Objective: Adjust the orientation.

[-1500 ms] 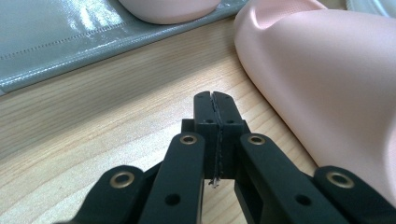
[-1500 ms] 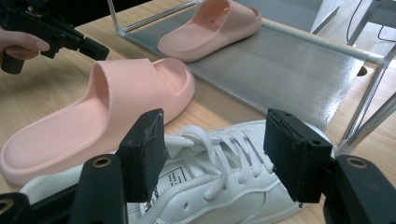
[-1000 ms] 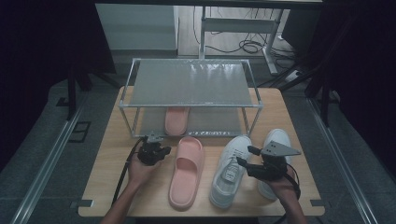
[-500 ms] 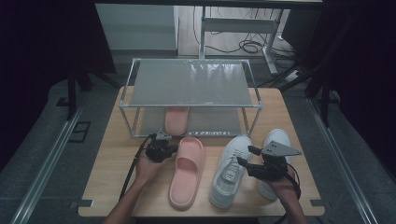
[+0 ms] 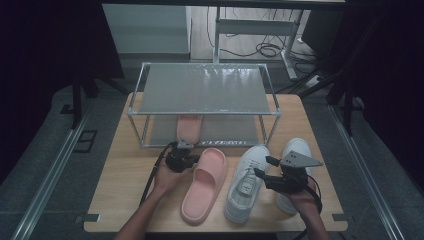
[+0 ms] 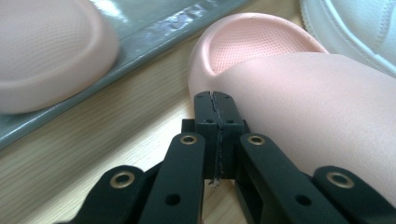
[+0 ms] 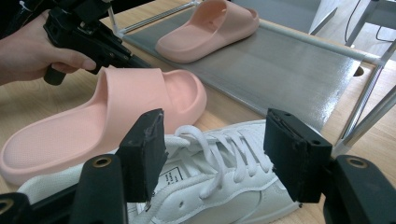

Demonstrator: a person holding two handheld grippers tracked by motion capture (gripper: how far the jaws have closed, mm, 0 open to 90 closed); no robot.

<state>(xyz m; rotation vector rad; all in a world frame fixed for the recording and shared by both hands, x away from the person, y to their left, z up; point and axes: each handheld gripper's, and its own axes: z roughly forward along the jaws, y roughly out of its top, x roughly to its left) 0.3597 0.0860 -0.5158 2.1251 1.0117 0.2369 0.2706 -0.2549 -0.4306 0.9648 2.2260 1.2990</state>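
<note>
Pressing against the left flank of the pink slipper [image 5: 204,184], the left gripper [image 5: 186,161] is kept with its jaws fully closed and nothing between them, so it looks to be used as a blunt pusher rather than a clamp; in the left gripper view the joined tips [image 6: 216,100] are seen right against the slipper's strap [image 6: 322,116]. This slipper is lying on the wooden table [image 5: 120,190] just in front of the two-tier rack [image 5: 205,90], toe towards it, presumably so it can be slid in beside its mate. The second pink slipper [image 5: 189,127] is already set on the rack's lower shelf, far of the gripper. On the right, the right gripper [image 5: 269,172] is held with its jaws wide apart over the laces of the left white sneaker [image 5: 245,182], apparently ready for a grasp, no pad being pressed on it. The other white sneaker [image 5: 295,150] is lying just right of it.
</note>
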